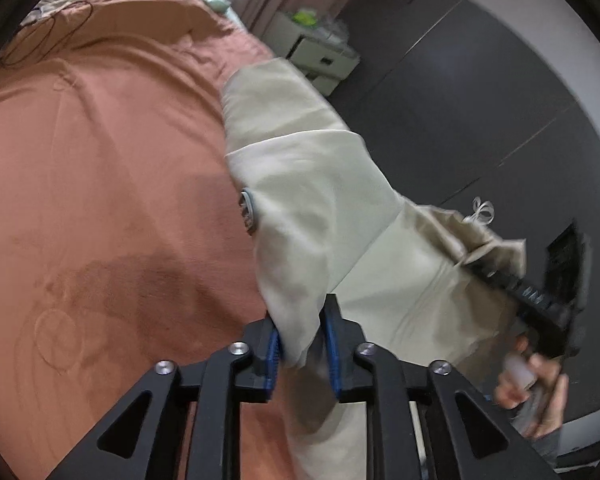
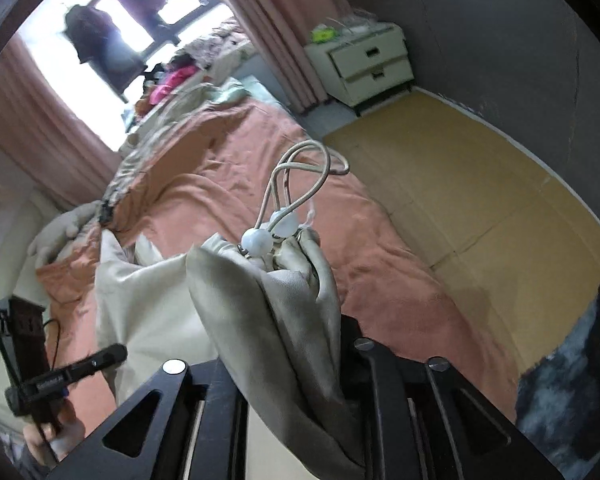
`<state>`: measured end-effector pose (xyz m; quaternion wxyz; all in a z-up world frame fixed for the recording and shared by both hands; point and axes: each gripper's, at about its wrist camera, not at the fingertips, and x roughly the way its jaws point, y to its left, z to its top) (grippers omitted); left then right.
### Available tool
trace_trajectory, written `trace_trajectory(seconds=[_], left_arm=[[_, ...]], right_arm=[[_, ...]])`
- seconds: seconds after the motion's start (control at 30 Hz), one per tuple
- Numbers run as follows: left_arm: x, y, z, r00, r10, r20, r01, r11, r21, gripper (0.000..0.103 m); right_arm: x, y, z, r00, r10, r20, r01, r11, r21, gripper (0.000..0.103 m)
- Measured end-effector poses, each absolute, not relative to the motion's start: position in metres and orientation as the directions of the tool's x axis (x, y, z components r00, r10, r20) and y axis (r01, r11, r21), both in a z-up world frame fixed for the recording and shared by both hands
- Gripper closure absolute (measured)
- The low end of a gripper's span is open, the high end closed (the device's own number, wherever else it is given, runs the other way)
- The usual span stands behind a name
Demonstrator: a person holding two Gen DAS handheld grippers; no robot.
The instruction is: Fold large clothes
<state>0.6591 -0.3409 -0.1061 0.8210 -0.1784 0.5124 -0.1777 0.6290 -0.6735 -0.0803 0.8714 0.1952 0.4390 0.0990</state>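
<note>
A large cream garment (image 1: 308, 184) hangs stretched between both grippers over a bed with a salmon-pink cover (image 1: 100, 160). My left gripper (image 1: 302, 344) is shut on a fold of the garment, its blue pads (image 1: 274, 350) pressing the cloth. My right gripper (image 1: 512, 284) shows at the right of the left wrist view, holding the garment's bunched edge. In the right wrist view the garment (image 2: 284, 300) drapes over my right gripper (image 2: 296, 360) and hides its fingertips. A white drawstring with round toggles (image 2: 256, 242) sticks up from the bunched edge. My left gripper (image 2: 72, 372) shows at lower left.
A white nightstand (image 2: 364, 64) with drawers stands by the pink curtain (image 2: 276, 20). Tan floor mats (image 2: 480, 200) lie right of the bed. Crumpled bedding and clothes (image 2: 188, 68) pile at the bed's far end under the window. A dark wall (image 1: 480, 80) is to the right.
</note>
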Motion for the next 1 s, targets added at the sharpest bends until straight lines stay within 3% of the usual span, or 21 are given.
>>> trace_trajectory(seconds=[0.13,0.2,0.3,0.5,0.7,1.0], left_arm=[[0.665,-0.333,-0.13,0.371,-0.428,-0.824,0.083,0.899,-0.429,0.079],[0.659,-0.326,-0.136,0.369,-0.441,-0.818,0.071,0.891,-0.449,0.067],[0.647,-0.317,-0.144,0.362,-0.446,-0.819,0.064,0.888,-0.455,0.061],[0.637,-0.316,-0.16,0.292,-0.521,-0.802,0.037,0.844,-0.535,0.053],[0.612,-0.333,-0.165,0.261,-0.549,-0.794,0.055,0.83,-0.556,0.05],[0.585,-0.351,-0.179,0.219,-0.562,-0.797,0.052,0.823,-0.566,0.05]], right_arm=[[0.641,-0.688,-0.093,0.619,0.17,-0.767,0.16,0.928,0.335,0.057],[0.634,-0.703,-0.089,0.648,0.108,-0.754,0.22,0.921,0.321,0.042],[0.611,-0.721,-0.082,0.679,0.13,-0.722,0.229,0.897,0.377,0.042],[0.543,-0.731,-0.087,0.638,0.122,-0.76,0.232,0.911,0.341,0.042],[0.468,-0.762,-0.102,0.673,0.052,-0.738,0.349,0.857,0.379,0.042],[0.405,-0.787,-0.16,0.661,0.134,-0.739,0.449,0.718,0.532,0.042]])
